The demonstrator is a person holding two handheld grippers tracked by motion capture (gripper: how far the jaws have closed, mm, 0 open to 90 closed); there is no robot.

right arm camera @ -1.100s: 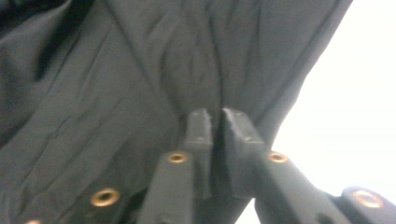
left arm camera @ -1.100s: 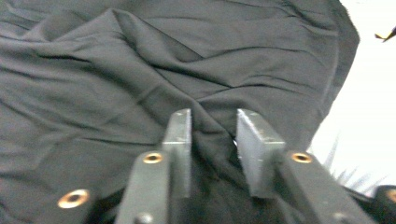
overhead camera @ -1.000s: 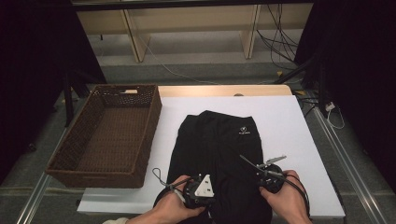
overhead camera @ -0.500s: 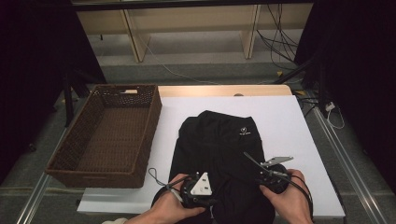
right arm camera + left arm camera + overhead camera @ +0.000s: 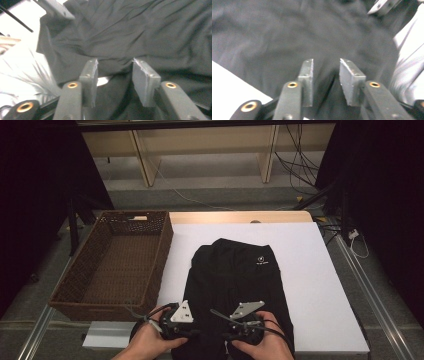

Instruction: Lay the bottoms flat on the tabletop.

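Observation:
A black garment (image 5: 235,275) with a small white logo lies folded on the white board (image 5: 310,270). Both hand-held grippers hover at its near end, side by side. My left gripper (image 5: 197,332) is open, and its jaws have just been closing a little. In the left gripper view the left gripper (image 5: 326,63) has dark cloth (image 5: 287,37) under the gap, and the pads do not press on it. My right gripper (image 5: 226,331) is open too, its jaws having just been opening. In the right gripper view the right gripper (image 5: 115,62) stands above wrinkled cloth (image 5: 150,32).
A brown wicker basket (image 5: 107,307) stands left of the board, its right wall close to the garment. Wooden shelving and loose cables sit beyond the table's far edge. Metal rails run along both sides. White board shows right of the garment.
Both hands have shifted left along the garment's near end, the right one farther. The garment's near right part now lies uncovered.

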